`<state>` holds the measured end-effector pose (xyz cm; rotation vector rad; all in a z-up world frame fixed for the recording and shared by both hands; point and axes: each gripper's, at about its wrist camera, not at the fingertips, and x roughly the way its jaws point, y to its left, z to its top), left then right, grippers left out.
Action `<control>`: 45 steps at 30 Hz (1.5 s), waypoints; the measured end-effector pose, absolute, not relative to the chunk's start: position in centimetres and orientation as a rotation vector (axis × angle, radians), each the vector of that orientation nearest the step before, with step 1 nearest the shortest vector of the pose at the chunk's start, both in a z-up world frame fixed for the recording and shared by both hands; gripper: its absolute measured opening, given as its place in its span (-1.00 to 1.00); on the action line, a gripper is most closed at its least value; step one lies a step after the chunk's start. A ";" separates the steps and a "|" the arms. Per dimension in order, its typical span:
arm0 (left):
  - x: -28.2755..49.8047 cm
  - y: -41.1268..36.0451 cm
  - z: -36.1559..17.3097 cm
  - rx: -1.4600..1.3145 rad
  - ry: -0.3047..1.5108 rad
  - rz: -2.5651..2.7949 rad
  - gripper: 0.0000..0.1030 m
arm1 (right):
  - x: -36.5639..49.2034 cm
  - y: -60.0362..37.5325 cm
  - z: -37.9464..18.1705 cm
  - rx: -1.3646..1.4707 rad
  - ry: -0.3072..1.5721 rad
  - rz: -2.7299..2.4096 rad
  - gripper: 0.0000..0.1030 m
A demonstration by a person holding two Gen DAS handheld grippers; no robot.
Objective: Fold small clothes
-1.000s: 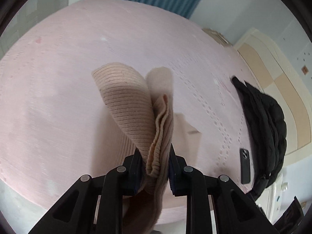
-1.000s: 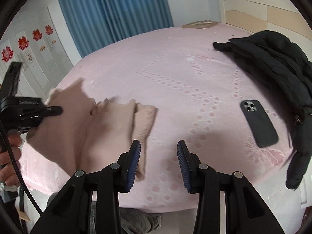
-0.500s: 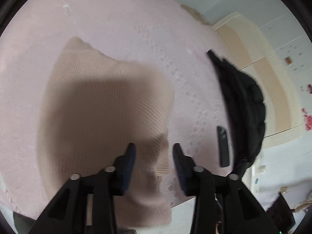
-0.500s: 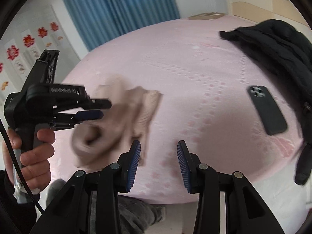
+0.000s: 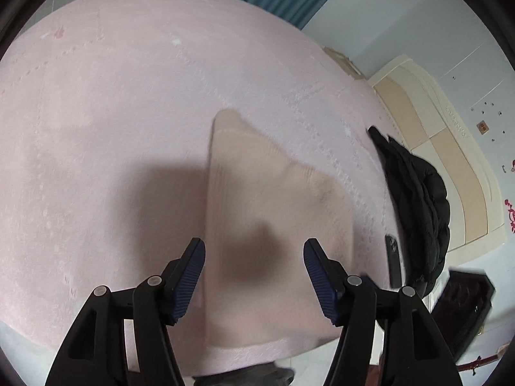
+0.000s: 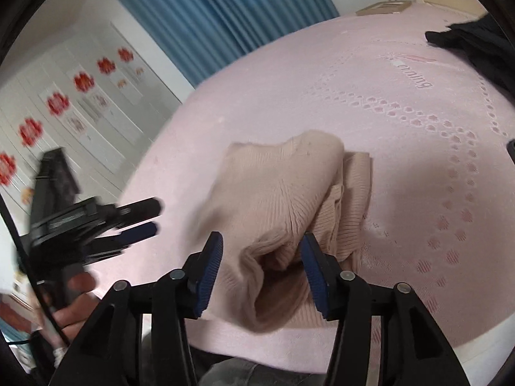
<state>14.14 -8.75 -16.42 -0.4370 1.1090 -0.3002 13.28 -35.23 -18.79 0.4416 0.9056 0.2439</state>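
Note:
A beige ribbed knit garment (image 5: pixel 273 193) lies on the pink bed (image 5: pixel 112 112), flat in the left wrist view and bunched into folds (image 6: pixel 283 186) in the right wrist view. My left gripper (image 5: pixel 254 251) hovers over its near part. Its jaws are opening wide and the pads touch no cloth. My right gripper (image 6: pixel 262 243) is low over a raised fold. Its jaws are opening slightly with the fold between them, and the pads do not visibly press it. The left gripper (image 6: pixel 156 218), blurred, shows at the left, held by a hand (image 6: pixel 74 296).
A black padded jacket (image 5: pixel 418 199) lies along the bed's right side, with a dark phone (image 5: pixel 393 257) beside it. A cream headboard (image 5: pixel 434 135) stands behind them. The bed's near edge runs just below both grippers. A blue curtain (image 6: pixel 225 9) hangs behind the bed.
The left gripper went from shut on the hanging garment to wide open, and the garment dropped onto the bed. The right gripper swung left and down over the garment.

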 end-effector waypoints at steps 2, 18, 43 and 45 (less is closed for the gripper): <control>13.3 -8.4 -17.6 -0.432 1.128 -0.295 0.19 | 14.3 -34.3 -20.2 0.377 0.975 0.217 -0.83; 13.1 -7.7 -19.0 -0.428 1.153 -0.314 0.19 | 10.9 -38.7 -21.2 0.389 0.893 0.122 -0.18; 14.8 -3.8 -19.5 -0.511 1.104 -0.422 0.19 | 20.6 -39.7 -25.9 0.621 1.038 0.231 -0.28; 14.6 -3.0 -19.1 -0.509 1.097 -0.412 0.19 | 19.9 -39.3 -23.5 0.636 0.986 0.257 -0.31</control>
